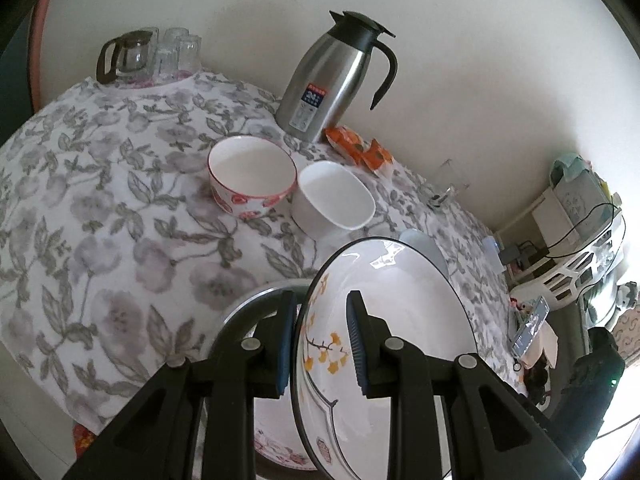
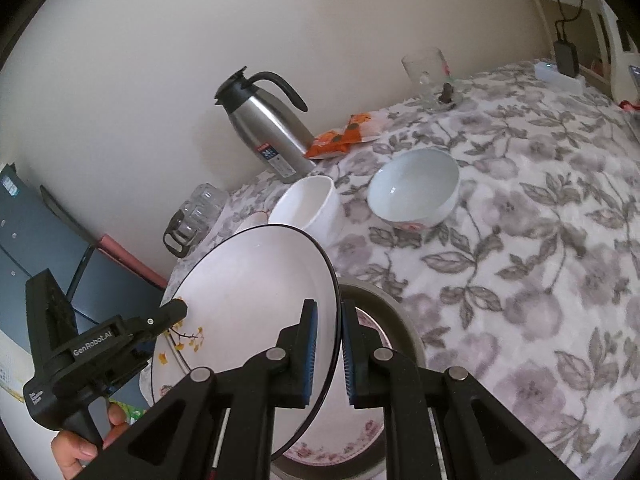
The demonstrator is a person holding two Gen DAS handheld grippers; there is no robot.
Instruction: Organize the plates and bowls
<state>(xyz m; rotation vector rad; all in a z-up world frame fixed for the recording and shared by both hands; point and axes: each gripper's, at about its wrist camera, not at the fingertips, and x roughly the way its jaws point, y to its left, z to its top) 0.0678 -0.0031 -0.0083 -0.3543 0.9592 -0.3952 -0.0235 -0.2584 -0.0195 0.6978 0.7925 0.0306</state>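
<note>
Jaws of both grippers close on opposite edges of a black-rimmed plate (image 1: 400, 320) painted with yellow blossoms, held tilted above the tabletop (image 1: 100, 200). Blue pads of the left gripper (image 1: 318, 344) straddle the rim on the painted side, one pad behind the plate and one on its face; in that view the inner pad sits a little off the surface, so contact there cannot be confirmed. From the right wrist view, the right gripper (image 2: 329, 350) pinches the plate's other edge, its pads narrow around the thin rim. That view also shows the left gripper body, marked GenRobot.AI, with the person's left hand (image 2: 80, 448) on its handle.

Directly beneath the plate sits a metal-rimmed basin (image 2: 400, 312) holding a pink-flowered plate (image 2: 340, 440). Farther back on the grey floral tablecloth stand three bowls: a red-patterned bowl (image 1: 252, 176), a plain white squarish bowl (image 1: 336, 196) just beside it, and a pale bowl (image 2: 414, 188) to the right, largely hidden behind the plate in the left wrist view.

Against the wall stands a stainless-steel thermos jug (image 1: 332, 76) with a black handle, orange snack packets (image 1: 360, 150) beside its base. A glass pot with upturned glasses (image 1: 148, 56) occupies the far left corner, and a clear glass mug (image 2: 426, 72) stands farther right.
</note>
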